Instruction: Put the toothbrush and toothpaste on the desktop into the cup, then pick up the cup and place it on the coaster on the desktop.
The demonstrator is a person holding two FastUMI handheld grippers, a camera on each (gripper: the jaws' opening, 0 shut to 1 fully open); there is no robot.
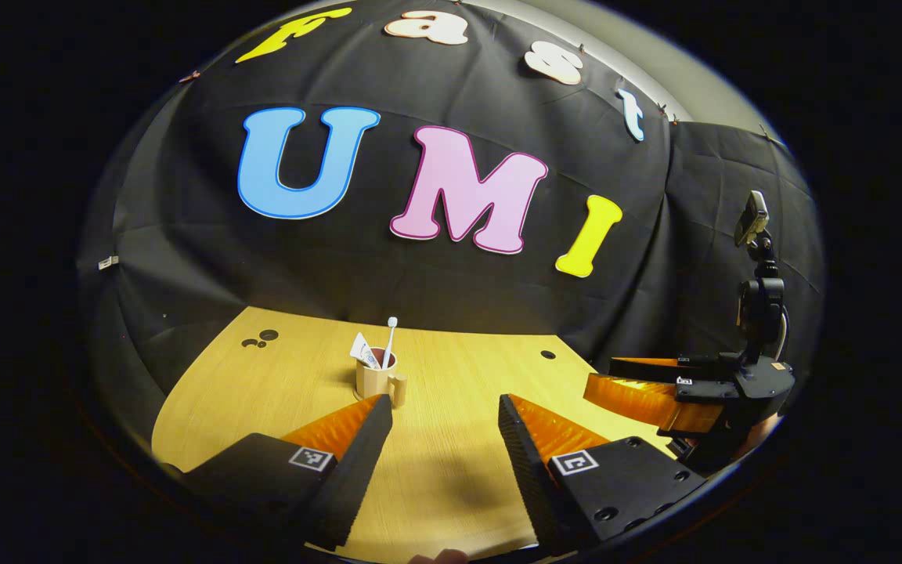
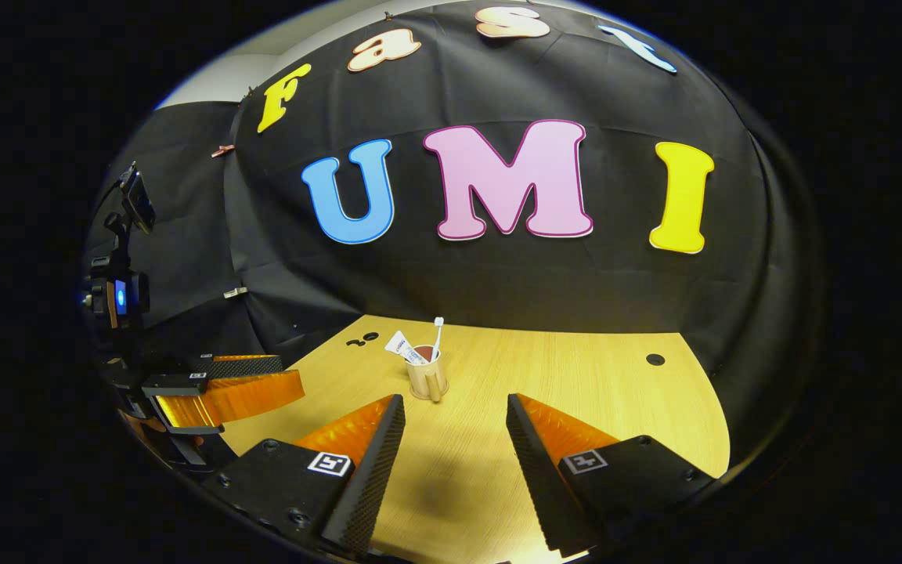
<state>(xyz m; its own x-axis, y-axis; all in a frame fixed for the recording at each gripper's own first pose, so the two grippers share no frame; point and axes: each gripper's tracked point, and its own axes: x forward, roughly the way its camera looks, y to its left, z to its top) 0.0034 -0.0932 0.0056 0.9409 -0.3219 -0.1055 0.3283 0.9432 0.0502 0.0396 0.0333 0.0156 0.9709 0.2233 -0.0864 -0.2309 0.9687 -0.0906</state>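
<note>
A beige cup with a small handle stands upright on the wooden desktop, ahead of my left gripper. A white toothbrush and a white toothpaste tube stick out of its top. In the right gripper view the same cup holds the toothbrush and the tube, ahead of my right gripper. Both grippers are open, held back from the cup with nothing between their fingers. The coaster under the cup cannot be made out.
The right gripper shows at the right of the left gripper view; the left gripper shows at the left of the right gripper view. Small round holes mark the desktop's far corners. Black cloth wall stands behind the desk.
</note>
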